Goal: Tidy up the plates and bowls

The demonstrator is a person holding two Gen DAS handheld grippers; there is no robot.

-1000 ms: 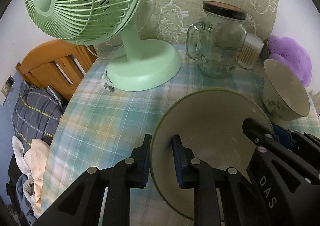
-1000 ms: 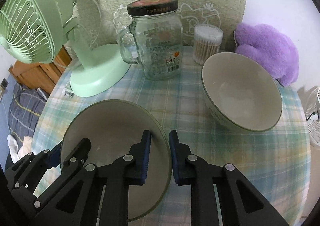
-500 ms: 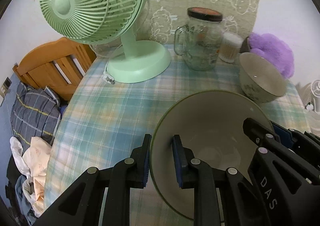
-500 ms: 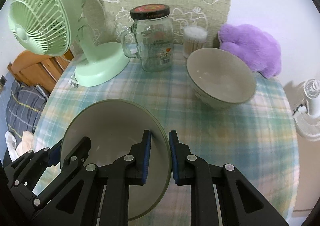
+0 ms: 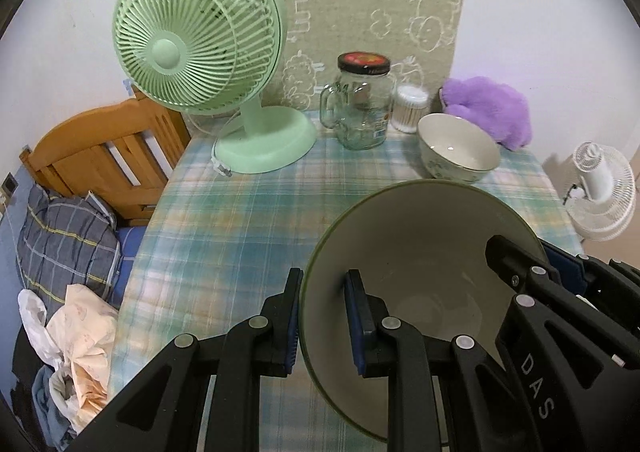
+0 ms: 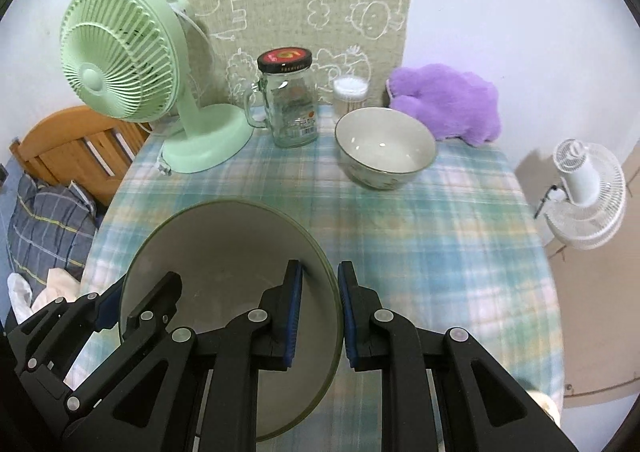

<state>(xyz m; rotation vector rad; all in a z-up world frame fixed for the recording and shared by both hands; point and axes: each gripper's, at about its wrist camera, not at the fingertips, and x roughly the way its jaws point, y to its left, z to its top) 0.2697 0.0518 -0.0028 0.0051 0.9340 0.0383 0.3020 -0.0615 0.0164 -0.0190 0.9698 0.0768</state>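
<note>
Green-rimmed plate [image 5: 420,248] is gripped by both tools and held tilted above the checked desk [image 5: 240,220]; its left rim is pinched between the narrowed pads of the left tool [image 5: 322,322]; its right rim is pinched likewise by the right tool [image 6: 319,316]; a bowl [image 6: 386,148] is seen ahead of the right tool, resting on the desk beside a glass jar [image 6: 290,100]; a green fan [image 5: 200,52] is seen ahead-left.

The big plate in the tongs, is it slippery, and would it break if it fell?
The plate looks glazed and smooth, so probably slippery; each tongs grips only its thin rim. It seems stiff ceramic, likely heavy for that grip, and would probably chip or shatter if dropped.
</note>
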